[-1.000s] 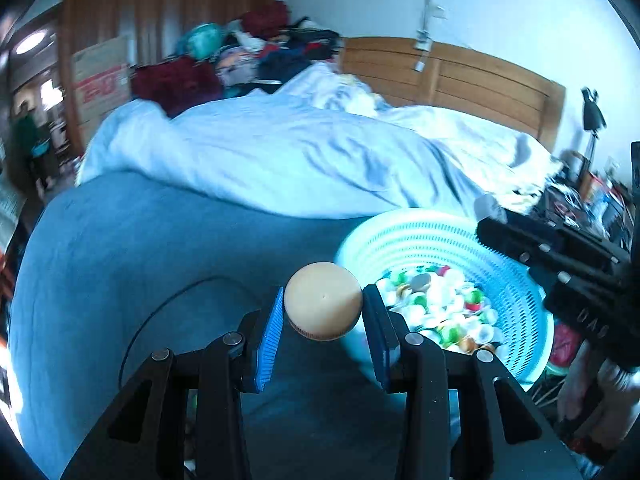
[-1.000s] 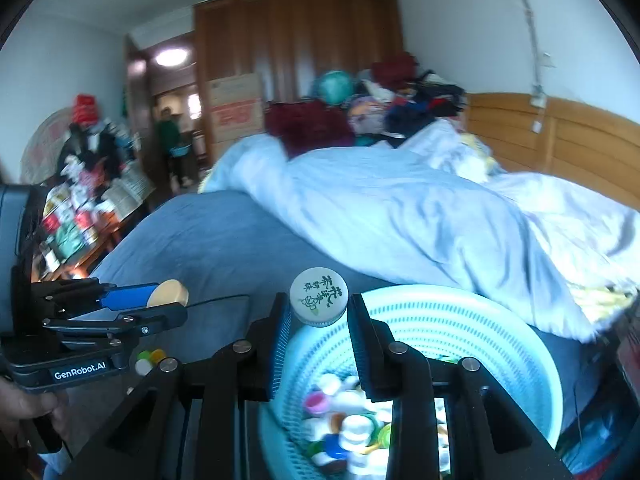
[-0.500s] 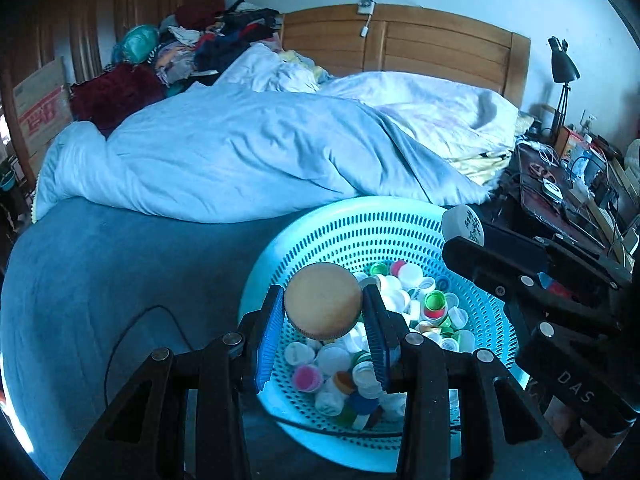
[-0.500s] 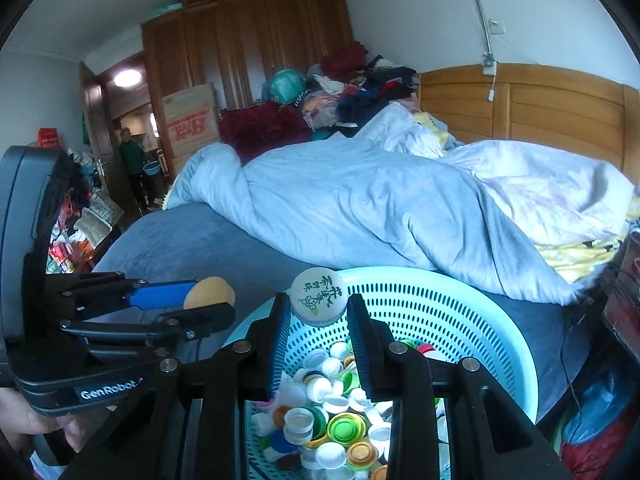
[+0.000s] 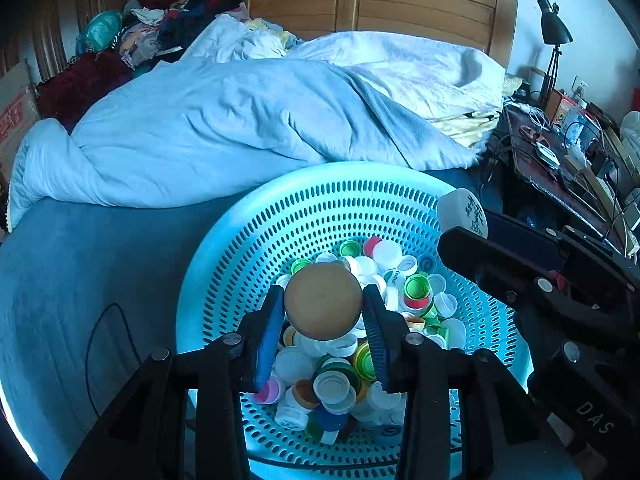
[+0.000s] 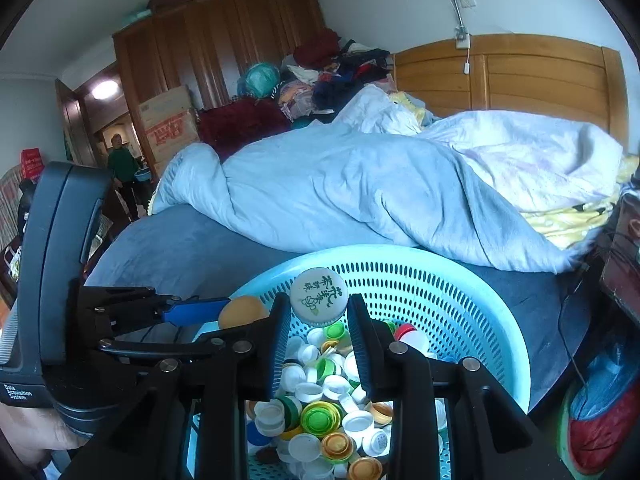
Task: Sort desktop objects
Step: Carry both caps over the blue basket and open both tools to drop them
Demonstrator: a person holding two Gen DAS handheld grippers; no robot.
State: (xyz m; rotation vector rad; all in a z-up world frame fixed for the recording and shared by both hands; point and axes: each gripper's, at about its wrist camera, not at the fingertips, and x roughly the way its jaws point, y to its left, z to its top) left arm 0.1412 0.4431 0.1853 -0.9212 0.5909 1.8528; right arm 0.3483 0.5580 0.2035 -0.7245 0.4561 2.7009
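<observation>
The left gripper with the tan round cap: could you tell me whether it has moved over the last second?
Yes. The left gripper, shut on the tan round cap, has moved from over the blue bedsheet to above the perforated light-blue plastic basket.

"DAS" on right claw body (image 5: 594,420); "Data Acquisition System" on left claw housing (image 6: 18,392) (small print).

Both hand-held grippers now hang over the basket (image 5: 224,264): the left hand-held gripper (image 5: 323,322) with its tan cap (image 5: 323,306) has come from beside it, the right hand-held gripper (image 6: 319,326) has swung further in.
</observation>
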